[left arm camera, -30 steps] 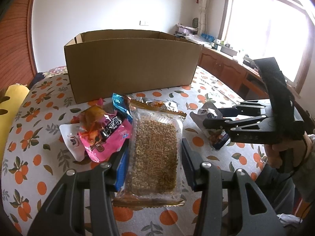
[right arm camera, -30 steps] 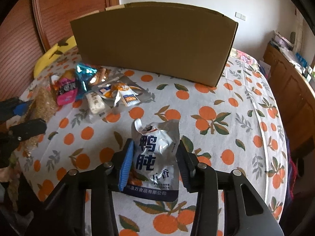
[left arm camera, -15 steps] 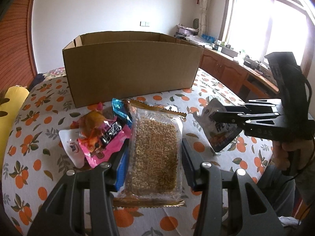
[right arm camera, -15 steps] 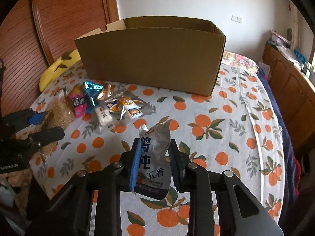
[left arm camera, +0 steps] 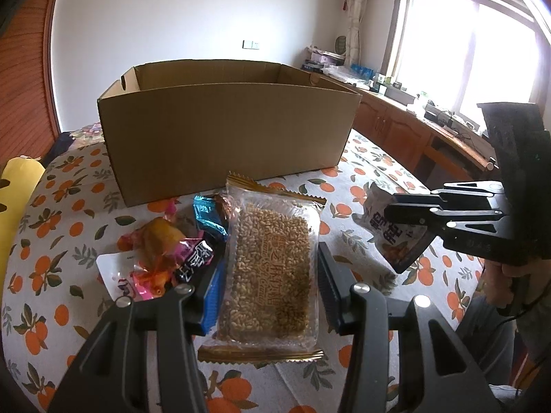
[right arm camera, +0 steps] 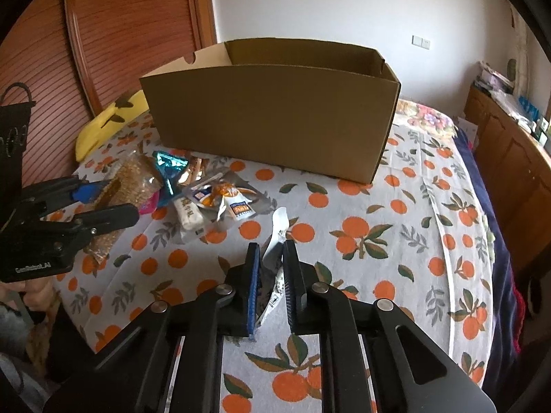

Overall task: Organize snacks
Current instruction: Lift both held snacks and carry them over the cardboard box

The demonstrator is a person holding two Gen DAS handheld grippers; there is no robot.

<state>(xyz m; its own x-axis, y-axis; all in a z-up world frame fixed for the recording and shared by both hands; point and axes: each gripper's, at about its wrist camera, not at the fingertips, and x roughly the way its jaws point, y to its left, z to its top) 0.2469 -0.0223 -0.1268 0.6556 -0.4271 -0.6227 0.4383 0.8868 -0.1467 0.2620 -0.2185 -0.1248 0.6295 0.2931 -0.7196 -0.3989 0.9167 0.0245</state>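
The right claw [right arm camera: 269,277] has just closed tight on the silver pouch [right arm camera: 275,241] and lifted it off the bed – ready for the box [right arm camera: 268,113] – while the left claw [left arm camera: 268,296], part open, grips the grain bar [left arm camera: 272,268].

a home bedroom: wooden wardrobe [right arm camera: 113,44], curtained window [left arm camera: 465,34], patterned bedspread [right arm camera: 413,206].

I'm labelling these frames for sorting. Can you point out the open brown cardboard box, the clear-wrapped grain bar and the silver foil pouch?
Open brown cardboard box [left arm camera: 227,137]: left wrist view, front wall.
Clear-wrapped grain bar [left arm camera: 272,268]: left wrist view, middle of the bar.
Silver foil pouch [left arm camera: 396,241]: left wrist view, printed face.
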